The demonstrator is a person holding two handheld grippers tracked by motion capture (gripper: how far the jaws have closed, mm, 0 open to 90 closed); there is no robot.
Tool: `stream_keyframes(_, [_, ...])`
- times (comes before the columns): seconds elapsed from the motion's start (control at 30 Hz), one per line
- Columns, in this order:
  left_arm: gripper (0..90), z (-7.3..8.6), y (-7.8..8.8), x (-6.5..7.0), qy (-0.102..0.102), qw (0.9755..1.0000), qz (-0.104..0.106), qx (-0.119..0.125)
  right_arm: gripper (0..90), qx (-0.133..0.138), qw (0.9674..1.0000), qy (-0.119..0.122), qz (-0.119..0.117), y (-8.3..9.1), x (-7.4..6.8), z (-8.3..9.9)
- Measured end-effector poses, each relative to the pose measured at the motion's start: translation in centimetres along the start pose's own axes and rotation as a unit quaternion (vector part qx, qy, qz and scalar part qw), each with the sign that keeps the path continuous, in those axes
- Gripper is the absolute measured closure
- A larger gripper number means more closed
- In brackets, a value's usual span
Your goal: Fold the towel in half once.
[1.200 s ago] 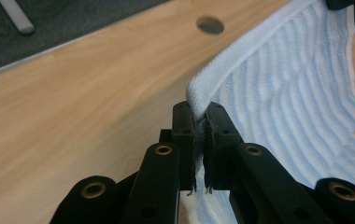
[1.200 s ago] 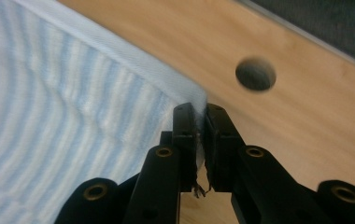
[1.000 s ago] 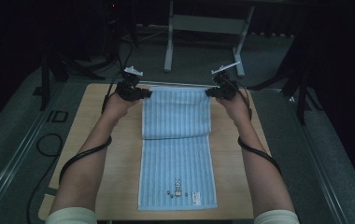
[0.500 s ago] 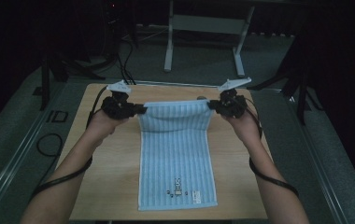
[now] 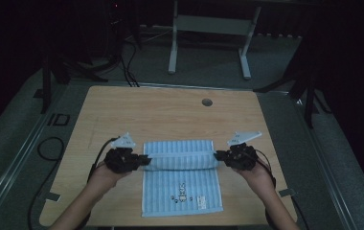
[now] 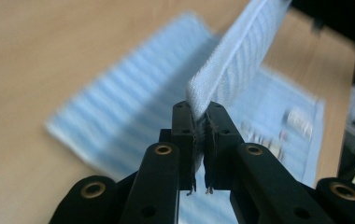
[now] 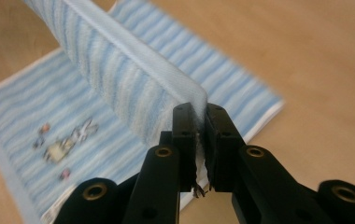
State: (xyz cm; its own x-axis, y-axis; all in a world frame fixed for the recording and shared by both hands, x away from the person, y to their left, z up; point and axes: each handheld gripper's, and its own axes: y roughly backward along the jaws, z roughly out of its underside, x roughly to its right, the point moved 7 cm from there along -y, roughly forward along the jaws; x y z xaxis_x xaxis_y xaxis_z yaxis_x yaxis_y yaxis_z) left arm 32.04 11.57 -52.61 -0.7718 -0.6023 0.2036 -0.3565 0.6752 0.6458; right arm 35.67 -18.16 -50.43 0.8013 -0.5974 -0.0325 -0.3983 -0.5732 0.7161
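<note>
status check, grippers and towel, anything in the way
Left gripper and right gripper both shut on towel corners. Far edge lifted, folding toward the near end. Table ahead bare, nothing in the way.

The towel (image 5: 182, 179) corners vanish between the shut jaws in both gripper views. Its small print (image 5: 184, 193) is too small to read from above and blurred in the left gripper view. Both forearms and the table's (image 5: 170, 115) near edge run off the bottom.
</note>
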Motion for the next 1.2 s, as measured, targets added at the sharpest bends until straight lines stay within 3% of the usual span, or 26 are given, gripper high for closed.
stream_keyframes(0.07, [83.1, 1.4, -0.9, 0.3, 0.005, 0.9999, -0.003, -0.011, 83.5, -0.008, 0.9998, -0.014, -0.015, -0.7, -0.6, 1.5])
stream_keyframes(0.13, [83.1, 2.7, -1.8, 0.4, 0.028, 0.9992, 0.019, -0.022, 83.5, -0.016, 0.9994, -0.026, -0.020, -1.5, -0.8, 3.0])
stream_keyframes(0.27, [83.1, 4.8, -3.5, 0.0, 0.044, 0.9977, 0.022, -0.047, 83.5, -0.031, 0.9972, -0.054, -0.042, -3.1, -0.9, 5.0])
stream_keyframes(0.43, [83.1, 5.5, -4.3, -0.4, 0.059, 0.9963, 0.034, -0.052, 83.6, -0.044, 0.9961, -0.060, -0.047, -4.4, -0.8, 5.8])
stream_keyframes(0.47, [83.1, 5.0, -3.9, -0.5, 0.059, 0.9967, 0.037, -0.041, 83.5, -0.047, 0.9962, -0.053, -0.050, -4.4, -0.9, 5.4])
stream_keyframes(0.63, [83.1, 3.4, -1.3, 0.6, 0.040, 0.9986, 0.035, -0.003, 83.5, -0.006, 0.9975, -0.040, -0.058, -1.6, -1.9, 3.7])
stream_keyframes(0.73, [83.0, 3.5, -0.6, 1.3, 0.036, 0.9986, 0.040, 0.004, 83.4, 0.011, 0.9980, -0.031, -0.053, 0.0, -2.5, 3.6])
stream_keyframes(0.8, [82.2, 4.1, -0.1, 2.9, 0.020, 0.9982, 0.056, -0.003, 82.2, 0.025, 0.9977, -0.025, -0.058, 1.4, -3.2, 4.0])
stream_keyframes(0.83, [73.4, 5.0, 0.0, 4.2, 0.014, 0.9963, 0.078, -0.033, 76.6, 0.028, 0.9984, -0.016, -0.047, 2.4, -3.9, 4.8])
stream_keyframes(0.87, [68.7, 5.0, 0.0, 4.2, 0.014, 0.9963, 0.078, -0.033, 76.6, 0.028, 0.9984, -0.016, -0.047, 2.4, -3.9, 4.8])
stream_keyframes(0.9, [64.2, 6.1, 0.3, 5.3, 0.007, 0.9931, 0.105, -0.052, 75.0, 0.037, 0.9967, -0.033, -0.064, 3.2, -4.9, 6.1])
stream_keyframes(0.93, [61.1, 6.1, 0.3, 5.3, 0.007, 0.9931, 0.105, -0.052, 75.0, 0.037, 0.9967, -0.033, -0.064, 3.2, -4.9, 6.1])
stream_keyframes(0.97, [58.0, 6.7, 0.5, 5.6, 0.010, 0.9920, 0.112, -0.059, 71.1, 0.037, 0.9948, -0.053, -0.078, 3.6, -5.5, 7.6])
stream_keyframes(1.07, [56.8, 7.0, 0.5, 5.3, 0.011, 0.9915, 0.115, -0.061, 70.8, 0.029, 0.9947, -0.067, -0.072, 3.7, -5.5, 8.6])
stream_keyframes(1.1, [54.8, 6.9, 0.4, 4.6, 0.022, 0.9922, 0.109, -0.056, 69.9, 0.027, 0.9933, -0.081, -0.078, 3.6, -5.4, 9.1])
stream_keyframes(1.2, [53.3, 6.7, 0.2, 4.2, 0.024, 0.9932, 0.101, -0.052, 69.1, 0.017, 0.9935, -0.081, -0.078, 3.0, -5.2, 9.3])
